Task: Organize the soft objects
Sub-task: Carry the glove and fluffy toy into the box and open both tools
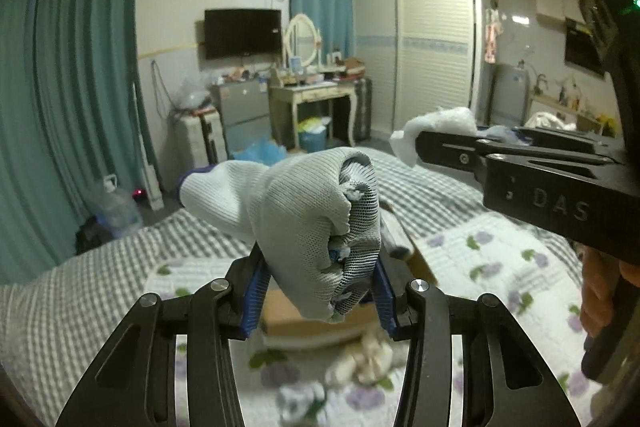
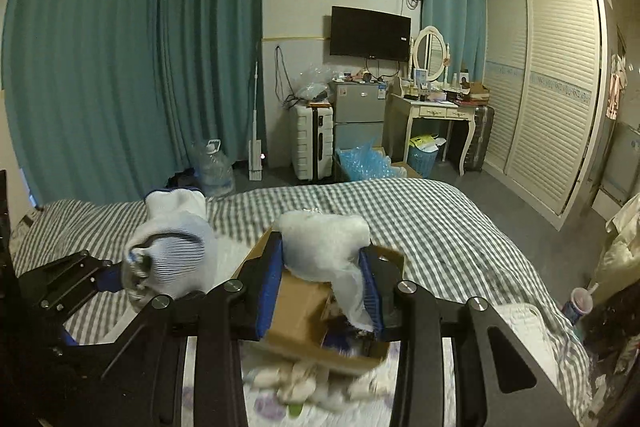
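Observation:
My left gripper (image 1: pixel 318 287) is shut on a grey knitted glove (image 1: pixel 304 223), held up above the bed; the glove (image 2: pixel 172 251) and the left gripper (image 2: pixel 102 279) also show at the left of the right wrist view. My right gripper (image 2: pixel 320 287) is shut on a white fluffy wad with clear plastic film (image 2: pixel 324 243); in the left wrist view this gripper (image 1: pixel 420 147) crosses from the right with the white wad (image 1: pixel 436 125) at its tip. An open cardboard box (image 2: pixel 304 315) lies on the bed below both grippers. Several small white soft pieces (image 2: pixel 296 383) lie in front of the box.
The bed has a grey checked cover (image 2: pixel 420 219) and a white quilt with purple flowers (image 1: pixel 492 255). Beyond it stand teal curtains (image 2: pixel 120 67), a water jug (image 2: pixel 212 167), a white suitcase (image 2: pixel 312 141), a small fridge (image 2: pixel 358 115), a dressing table (image 2: pixel 436 111) and a wardrobe (image 2: pixel 552 87). A person's hand (image 1: pixel 600 291) shows at the right.

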